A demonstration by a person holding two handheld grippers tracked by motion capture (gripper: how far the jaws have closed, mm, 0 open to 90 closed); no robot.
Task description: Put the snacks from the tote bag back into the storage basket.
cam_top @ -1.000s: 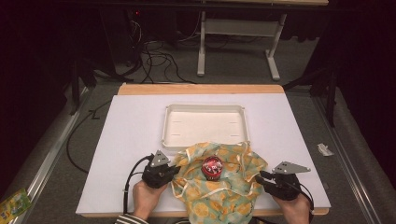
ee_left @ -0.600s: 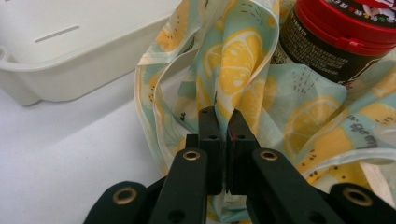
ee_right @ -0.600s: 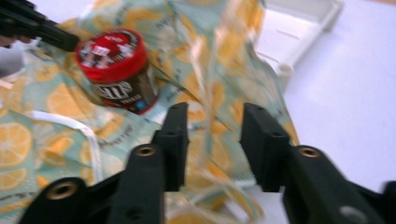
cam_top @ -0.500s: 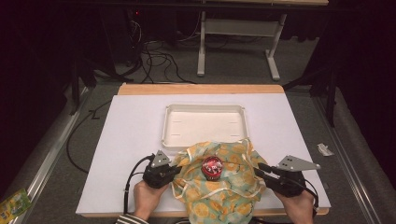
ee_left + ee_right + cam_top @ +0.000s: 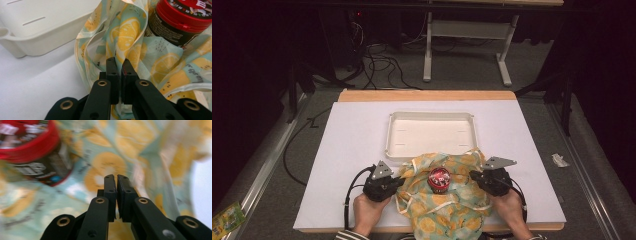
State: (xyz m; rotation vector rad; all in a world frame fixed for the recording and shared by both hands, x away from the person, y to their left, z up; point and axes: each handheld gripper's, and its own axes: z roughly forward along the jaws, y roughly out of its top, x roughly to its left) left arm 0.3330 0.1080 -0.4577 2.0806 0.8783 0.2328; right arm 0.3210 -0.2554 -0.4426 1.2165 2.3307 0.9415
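High view: a person's two hands work a pair of black two-jaw grippers at the near edge of a white table, one on each side of a crumpled cloth.
Cloth: a thin pale-green fabric printed with yellow lemon slices, bunched at the front middle of the table, its far edge lapping against the tray and its near edge hanging over the table front.
Jar: a small dark container with a red screw lid stands upright on the middle of the cloth, between the two grippers.
Tray: a shallow white rectangular plastic tray lies just beyond the cloth at the table's centre.
Left gripper: jaws pressed together on a raised fold of the lemon cloth, as the left gripper view shows; the jar stands close beyond, up and to the right, with the tray's corner to the left.
Right gripper: jaws drawn nearly together with only a slit between them; the right gripper view is blurred, so whether cloth lies pinched there cannot be told. It sits at the cloth's right edge in the high view.
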